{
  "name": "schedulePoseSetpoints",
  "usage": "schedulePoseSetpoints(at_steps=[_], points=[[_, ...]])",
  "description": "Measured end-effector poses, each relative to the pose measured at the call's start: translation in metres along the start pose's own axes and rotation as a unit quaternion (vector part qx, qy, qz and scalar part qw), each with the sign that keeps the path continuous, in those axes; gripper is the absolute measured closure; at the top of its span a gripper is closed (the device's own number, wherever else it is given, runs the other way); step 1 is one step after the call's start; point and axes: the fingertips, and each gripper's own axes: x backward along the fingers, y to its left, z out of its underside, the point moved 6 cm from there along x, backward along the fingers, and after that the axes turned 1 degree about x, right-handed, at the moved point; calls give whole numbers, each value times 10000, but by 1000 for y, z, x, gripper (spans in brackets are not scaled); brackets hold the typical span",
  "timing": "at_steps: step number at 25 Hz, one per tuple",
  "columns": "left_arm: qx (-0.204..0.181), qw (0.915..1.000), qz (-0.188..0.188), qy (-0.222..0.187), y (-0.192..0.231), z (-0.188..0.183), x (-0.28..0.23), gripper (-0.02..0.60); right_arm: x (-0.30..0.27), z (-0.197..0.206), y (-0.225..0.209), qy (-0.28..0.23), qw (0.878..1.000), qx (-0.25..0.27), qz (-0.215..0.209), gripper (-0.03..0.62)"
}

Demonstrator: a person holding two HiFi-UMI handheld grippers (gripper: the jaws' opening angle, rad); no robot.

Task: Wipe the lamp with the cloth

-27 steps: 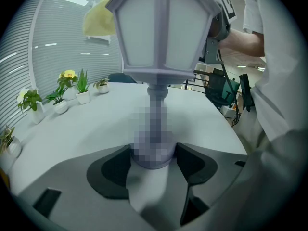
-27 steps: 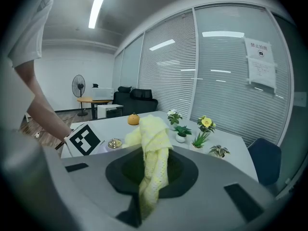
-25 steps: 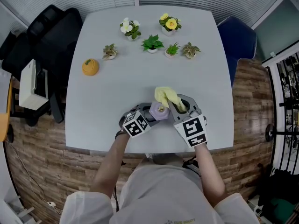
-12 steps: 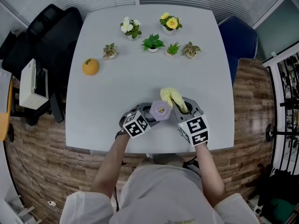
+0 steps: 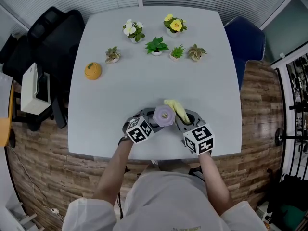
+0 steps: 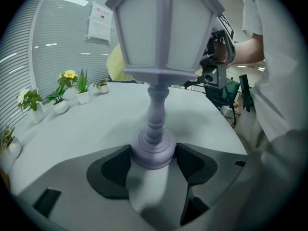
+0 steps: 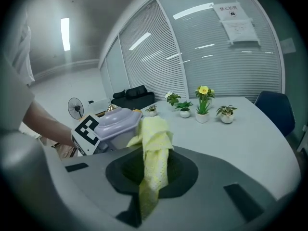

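A small lilac lantern-shaped lamp (image 5: 164, 115) stands upright on the grey table (image 5: 144, 76) near its front edge. My left gripper (image 6: 153, 161) is shut on the lamp's round base (image 6: 153, 149), one jaw on either side. My right gripper (image 7: 154, 170) is shut on a yellow cloth (image 7: 155, 148), which sticks up from the jaws. The cloth (image 5: 177, 109) lies against the right side of the lamp's head (image 7: 115, 124). In the left gripper view the lamp's shade (image 6: 166, 28) fills the top, with a bit of cloth (image 6: 115, 66) behind it.
Several small potted plants (image 5: 157, 45) stand in a row at the table's far side, with an orange ornament (image 5: 93, 70) at the left. A blue chair (image 5: 248, 42) stands right of the table, black bags (image 5: 48, 32) to the left.
My right gripper has drawn the cloth down and towards me along the lamp's right side; it covered part of the lamp's top before. The left gripper and the lamp have stayed still.
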Motion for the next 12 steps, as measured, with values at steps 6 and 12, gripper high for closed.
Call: schedulePoseSetpoints(at_steps=[6,12], points=[[5,10000,8,8,1,0,0,276,-5,7,1,52,9999,-103,-87,554],[20,10000,15,16,1,0,0,276,-12,4,-5,87,9999,-71,-98,554]])
